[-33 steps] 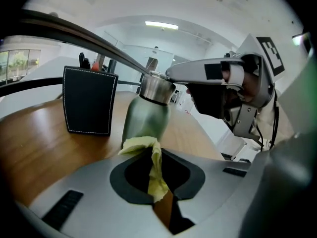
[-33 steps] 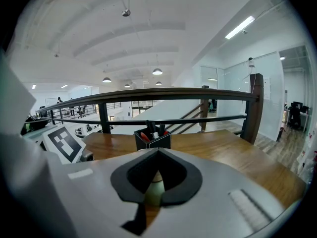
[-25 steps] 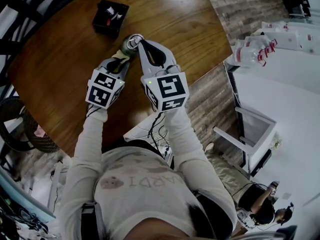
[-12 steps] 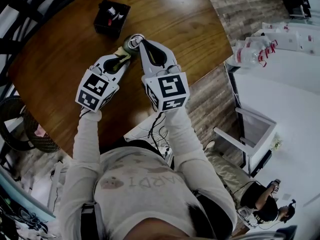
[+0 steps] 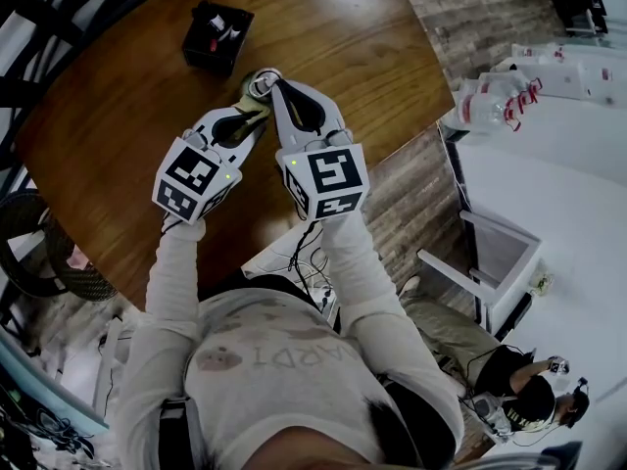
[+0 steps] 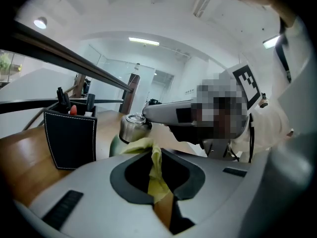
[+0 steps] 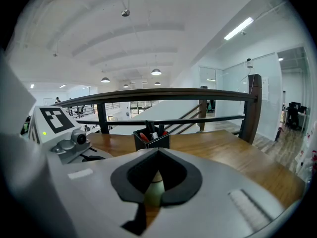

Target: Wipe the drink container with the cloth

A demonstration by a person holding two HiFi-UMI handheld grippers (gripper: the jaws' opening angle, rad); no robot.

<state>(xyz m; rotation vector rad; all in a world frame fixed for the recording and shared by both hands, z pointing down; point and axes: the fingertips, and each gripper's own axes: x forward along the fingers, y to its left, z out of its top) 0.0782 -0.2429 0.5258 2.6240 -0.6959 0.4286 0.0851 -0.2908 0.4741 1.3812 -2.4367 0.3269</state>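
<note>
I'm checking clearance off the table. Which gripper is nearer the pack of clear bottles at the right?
Right. The right gripper, gripping the drink container, is on the side toward the bottle pack; the left gripper, holding the cloth, lies beyond it, farther away.

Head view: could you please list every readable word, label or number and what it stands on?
"ARDI", roughly, upside down on the person's shirt; second letter unsure.
Wrapped bottles: red labels, too small to read.
Left tool and right tool cubes: square markers only, no letters.

Yellow cloth (image 6: 152, 166) lies against the upright green flask (image 6: 130, 129).
</note>
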